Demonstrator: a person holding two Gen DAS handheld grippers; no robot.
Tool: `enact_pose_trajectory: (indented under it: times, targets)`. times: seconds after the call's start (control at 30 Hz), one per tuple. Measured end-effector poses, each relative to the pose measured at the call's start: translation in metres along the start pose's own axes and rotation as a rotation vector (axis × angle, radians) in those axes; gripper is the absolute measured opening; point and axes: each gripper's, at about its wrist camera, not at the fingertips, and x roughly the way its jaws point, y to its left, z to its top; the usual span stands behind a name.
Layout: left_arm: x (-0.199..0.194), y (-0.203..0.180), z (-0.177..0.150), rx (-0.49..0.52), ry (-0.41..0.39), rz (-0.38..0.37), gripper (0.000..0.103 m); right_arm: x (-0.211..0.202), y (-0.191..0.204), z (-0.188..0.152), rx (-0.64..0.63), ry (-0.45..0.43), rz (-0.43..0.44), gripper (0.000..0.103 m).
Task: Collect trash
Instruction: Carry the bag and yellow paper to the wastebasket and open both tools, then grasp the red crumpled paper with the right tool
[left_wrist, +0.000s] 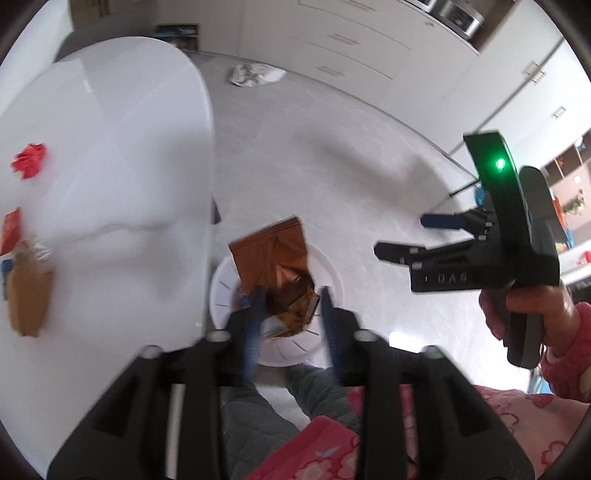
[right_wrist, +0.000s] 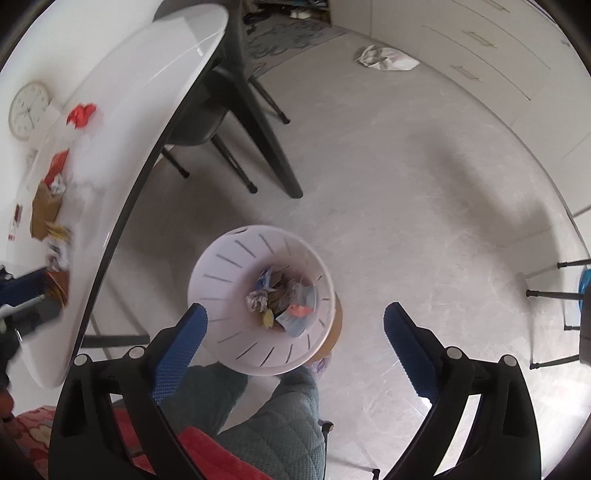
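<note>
My left gripper (left_wrist: 290, 314) is shut on a brown snack wrapper (left_wrist: 275, 258) and holds it above the white slotted trash bin (left_wrist: 221, 291) on the floor. The bin (right_wrist: 229, 258) also shows in the right wrist view, with several pieces of trash inside. My right gripper (right_wrist: 295, 325) is open and empty above the bin; it also shows in the left wrist view (left_wrist: 402, 238) to the right. On the white table (left_wrist: 110, 184) lie a red crumpled paper (left_wrist: 29, 160), a brown paper bag (left_wrist: 27, 299) and a red packet (left_wrist: 11, 230).
A crumpled white paper (right_wrist: 384, 58) lies on the grey floor near white cabinets (right_wrist: 480, 44). A dark chair (right_wrist: 236, 122) stands by the table (right_wrist: 147, 92). My legs (right_wrist: 273, 413) are below the bin. A wall clock (right_wrist: 28, 109) is at the left.
</note>
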Motion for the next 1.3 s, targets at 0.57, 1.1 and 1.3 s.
enact_pose_trajectory:
  times: [0.57,1.1,1.3]
  targets:
    - [-0.031,0.024,-0.014,-0.096,-0.077,0.104,0.095,-0.019,0.025,0.013,-0.051,-0.066,0.016,0.096]
    - [-0.078,0.143,-0.049,-0.429,-0.181,0.294,0.095,-0.026,0.115,0.052,-0.191,-0.102,0.093,0.096]
    - [-0.097,0.194,-0.06,-0.526,-0.211,0.334,0.095,-0.025,0.174,0.096,-0.296,-0.144,0.15,0.096]
